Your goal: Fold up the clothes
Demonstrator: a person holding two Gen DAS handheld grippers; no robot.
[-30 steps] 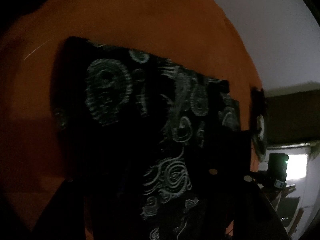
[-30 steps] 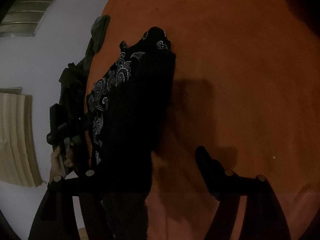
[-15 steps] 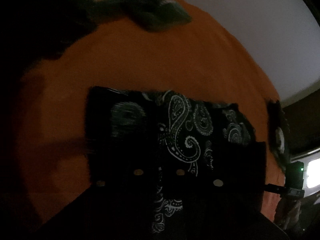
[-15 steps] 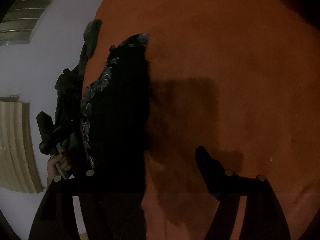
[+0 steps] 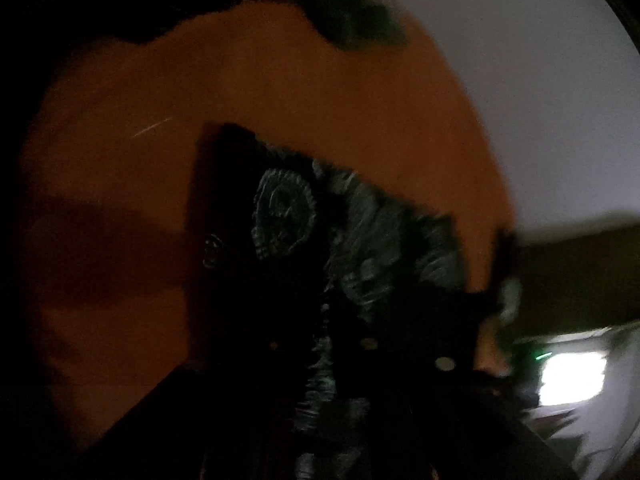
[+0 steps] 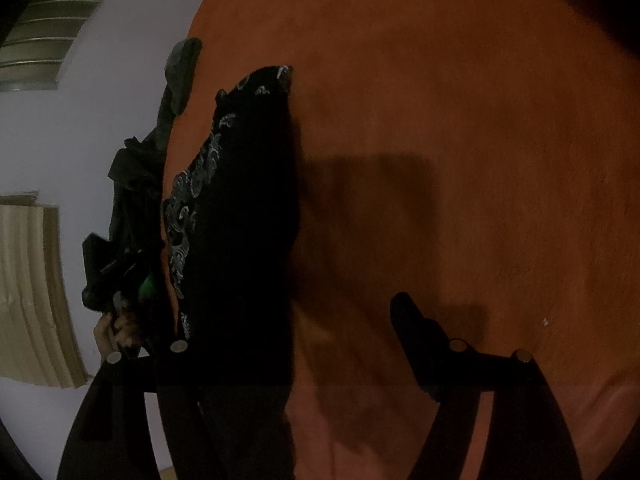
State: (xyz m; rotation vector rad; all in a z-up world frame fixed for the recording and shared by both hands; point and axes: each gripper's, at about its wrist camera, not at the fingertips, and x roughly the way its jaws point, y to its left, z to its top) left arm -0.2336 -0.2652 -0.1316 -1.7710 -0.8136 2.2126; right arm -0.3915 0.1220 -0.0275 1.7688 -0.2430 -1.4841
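Your black paisley cloth (image 6: 240,216) lies folded on the orange cover (image 6: 440,120), a soft matte surface with a faint nap. The cloth is thin, printed with pale swirls, and its far edge is straight. A dark green garment (image 5: 352,20) sits crumpled beyond the cloth, at the cover's far rim.

Your left gripper (image 5: 320,344) hangs over the cloth's near part, its jaws opening; blur and darkness hide whether fabric lies between them.

Only your right view shows your right gripper (image 6: 288,320) standing wide, one finger (image 6: 416,332) over bare cover beside the cloth, and your hand (image 6: 110,330) past the cloth's other side.
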